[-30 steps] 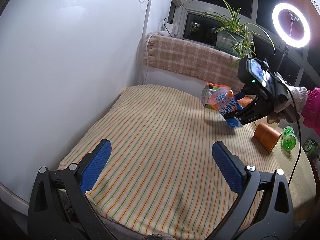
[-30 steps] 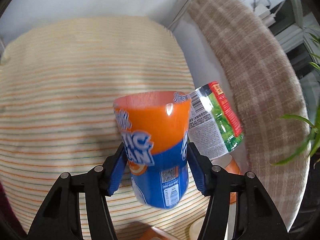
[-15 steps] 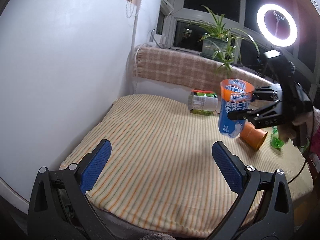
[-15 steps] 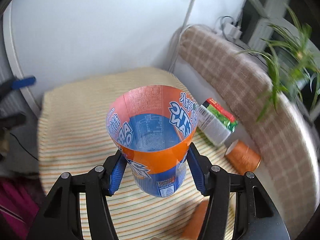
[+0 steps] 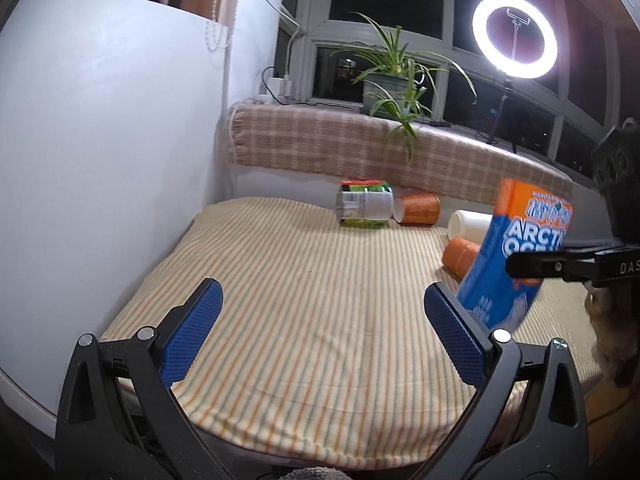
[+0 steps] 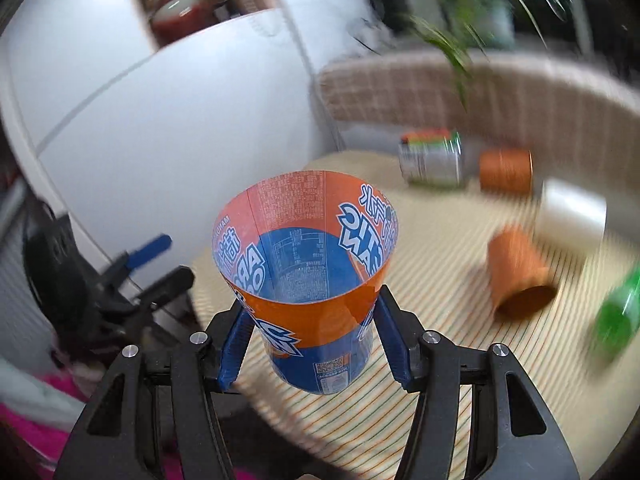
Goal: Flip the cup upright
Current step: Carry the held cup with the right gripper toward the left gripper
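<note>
An orange and blue printed paper cup (image 6: 308, 280) is held between the blue pads of my right gripper (image 6: 312, 344), mouth up, above the striped tablecloth (image 6: 440, 380). In the left wrist view the same cup (image 5: 516, 256) hangs near the right edge, slightly tilted, clamped by the right gripper's black fingers (image 5: 560, 266). My left gripper (image 5: 324, 332) is open and empty, low over the near part of the table (image 5: 304, 288). It shows in the right wrist view (image 6: 148, 264) at the left.
Lying on the cloth at the back: a green and white cup (image 5: 366, 208), an orange cup (image 5: 418, 210), a white cup (image 5: 468, 226) and another orange cup (image 5: 460, 256). A green bottle (image 6: 616, 312) lies right. A plaid bolster (image 5: 360, 144), plant and ring light stand behind.
The right gripper has turned the cup from mouth-down to mouth-up and carried it toward the near right of the table. The left gripper has stayed open, tilting up a little.
</note>
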A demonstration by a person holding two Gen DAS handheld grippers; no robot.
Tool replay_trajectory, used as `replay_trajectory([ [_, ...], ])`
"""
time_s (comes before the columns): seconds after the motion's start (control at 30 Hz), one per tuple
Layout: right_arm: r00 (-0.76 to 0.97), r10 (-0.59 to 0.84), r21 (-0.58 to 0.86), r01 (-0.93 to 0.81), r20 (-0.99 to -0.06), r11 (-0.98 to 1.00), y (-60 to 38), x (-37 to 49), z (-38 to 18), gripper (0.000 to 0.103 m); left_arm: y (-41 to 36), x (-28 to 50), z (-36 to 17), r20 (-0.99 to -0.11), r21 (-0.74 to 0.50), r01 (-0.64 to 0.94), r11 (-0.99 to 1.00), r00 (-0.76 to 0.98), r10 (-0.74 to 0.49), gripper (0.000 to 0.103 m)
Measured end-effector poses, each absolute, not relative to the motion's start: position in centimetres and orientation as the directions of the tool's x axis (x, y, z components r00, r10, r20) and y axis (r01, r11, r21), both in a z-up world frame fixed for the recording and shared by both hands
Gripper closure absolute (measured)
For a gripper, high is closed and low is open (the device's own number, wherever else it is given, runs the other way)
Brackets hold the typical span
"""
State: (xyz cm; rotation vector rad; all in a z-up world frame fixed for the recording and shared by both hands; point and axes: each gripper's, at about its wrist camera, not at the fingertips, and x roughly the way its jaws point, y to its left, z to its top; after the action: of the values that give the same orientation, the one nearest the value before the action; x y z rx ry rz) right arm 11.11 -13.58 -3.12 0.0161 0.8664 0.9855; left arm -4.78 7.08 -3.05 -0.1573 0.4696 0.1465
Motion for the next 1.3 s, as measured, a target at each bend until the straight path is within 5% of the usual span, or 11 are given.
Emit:
replay_trajectory([
  [0.33, 0.132, 0.754, 0.629, -0.469, -0.644, 0.62, -14.8, 13.6, -9.3, 0.045, 5.8, -3.9, -3.5, -0.488, -0.122, -0.143, 0.982, 0.871, 0.066, 0.001],
  [1.03, 0.202, 0.676, 0.593, -0.348, -0.709, 0.726, -13.5, 17.5, -12.5, 0.041, 6.1, -2.9, -5.3, -0.542, -0.155, -0.136, 0.979, 0.84, 0.031, 0.004],
  [1.3, 0.247, 0.704, 0.604, -0.375, -0.666, 0.703, -15.6, 16.5, -10.9, 0.03, 6.1, -0.5, -6.1, -0.591, -0.264, -0.054, 0.963, 0.798, -0.117, 0.01],
])
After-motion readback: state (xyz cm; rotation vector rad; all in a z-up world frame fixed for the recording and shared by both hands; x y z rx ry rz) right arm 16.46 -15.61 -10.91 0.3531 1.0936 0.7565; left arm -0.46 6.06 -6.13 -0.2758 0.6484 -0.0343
